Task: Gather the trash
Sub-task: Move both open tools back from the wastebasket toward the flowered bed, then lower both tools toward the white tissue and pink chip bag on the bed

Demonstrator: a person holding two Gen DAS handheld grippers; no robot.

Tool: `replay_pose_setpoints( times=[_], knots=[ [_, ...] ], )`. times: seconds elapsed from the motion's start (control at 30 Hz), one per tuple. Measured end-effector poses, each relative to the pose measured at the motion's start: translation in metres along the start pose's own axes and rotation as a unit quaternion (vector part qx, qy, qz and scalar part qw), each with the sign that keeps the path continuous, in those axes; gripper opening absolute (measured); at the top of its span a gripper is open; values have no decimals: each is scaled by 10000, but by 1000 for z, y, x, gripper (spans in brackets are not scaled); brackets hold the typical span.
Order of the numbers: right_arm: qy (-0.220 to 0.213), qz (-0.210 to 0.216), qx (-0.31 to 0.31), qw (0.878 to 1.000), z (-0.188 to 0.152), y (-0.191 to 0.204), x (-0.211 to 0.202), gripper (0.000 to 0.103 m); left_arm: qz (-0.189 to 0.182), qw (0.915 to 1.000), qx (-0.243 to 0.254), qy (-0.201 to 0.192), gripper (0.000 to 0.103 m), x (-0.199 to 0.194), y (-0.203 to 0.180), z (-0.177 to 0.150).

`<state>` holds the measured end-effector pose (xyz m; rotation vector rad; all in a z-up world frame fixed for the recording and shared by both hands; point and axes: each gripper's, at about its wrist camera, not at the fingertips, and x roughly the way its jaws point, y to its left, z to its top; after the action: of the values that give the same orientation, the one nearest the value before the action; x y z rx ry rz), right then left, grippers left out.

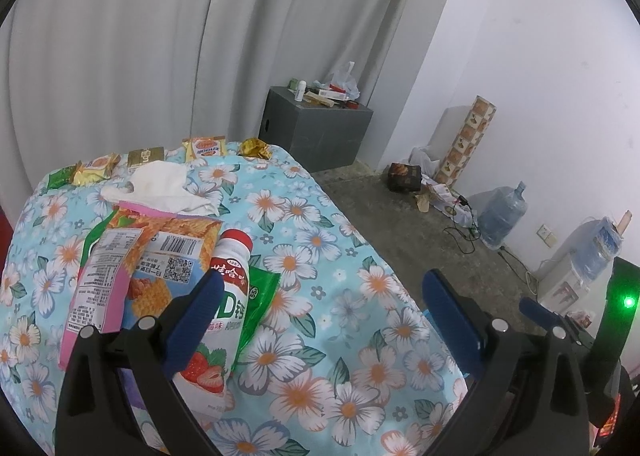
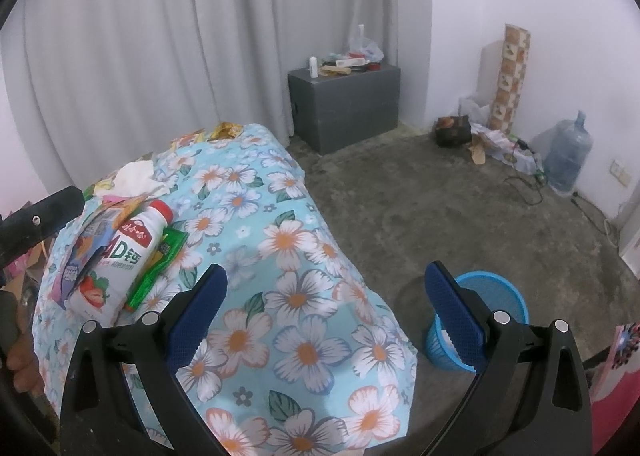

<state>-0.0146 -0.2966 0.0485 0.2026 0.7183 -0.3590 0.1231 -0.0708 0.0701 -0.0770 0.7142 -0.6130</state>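
Observation:
A white strawberry-milk bottle with a red cap [image 1: 224, 296] [image 2: 120, 260] lies on the flowered tablecloth [image 1: 332, 284] [image 2: 296, 296], over a green wrapper [image 1: 258, 304] [image 2: 160, 268] and beside an orange biscuit packet [image 1: 160, 252]. A crumpled white tissue [image 1: 160, 188] [image 2: 136, 176] lies further back, with several small snack wrappers [image 1: 200, 148] along the far edge. My left gripper [image 1: 324, 312] is open, its left finger just in front of the bottle. My right gripper [image 2: 326, 308] is open above the table's near right corner. A blue mesh bin [image 2: 500, 296] stands on the floor beside the table.
A grey cabinet [image 1: 320, 132] [image 2: 348, 104] with clutter on top stands against the curtain. Water jugs [image 1: 502, 216] [image 2: 568, 156], cables, a patterned roll [image 2: 512, 76] and bags crowd the right wall. Bare concrete floor [image 2: 420, 208] lies between table and wall. A hand [image 2: 22, 360] shows at the left.

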Motion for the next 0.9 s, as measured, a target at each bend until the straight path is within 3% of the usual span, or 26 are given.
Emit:
replay_pose_setpoints(
  times=[0.5,0.73,0.9],
  knots=[
    [65,90,37,9999,-1,2,2,95,11,10000,-41,17,97,-1,1,-2],
    [171,345,-52,9992,6,7,9,95,156,9997,-144,-74,97,-9,17,4],
    [154,800,-62,9967,28,12,13,95,328,9978,-423,-393,97,-39,52,21]
  ],
)
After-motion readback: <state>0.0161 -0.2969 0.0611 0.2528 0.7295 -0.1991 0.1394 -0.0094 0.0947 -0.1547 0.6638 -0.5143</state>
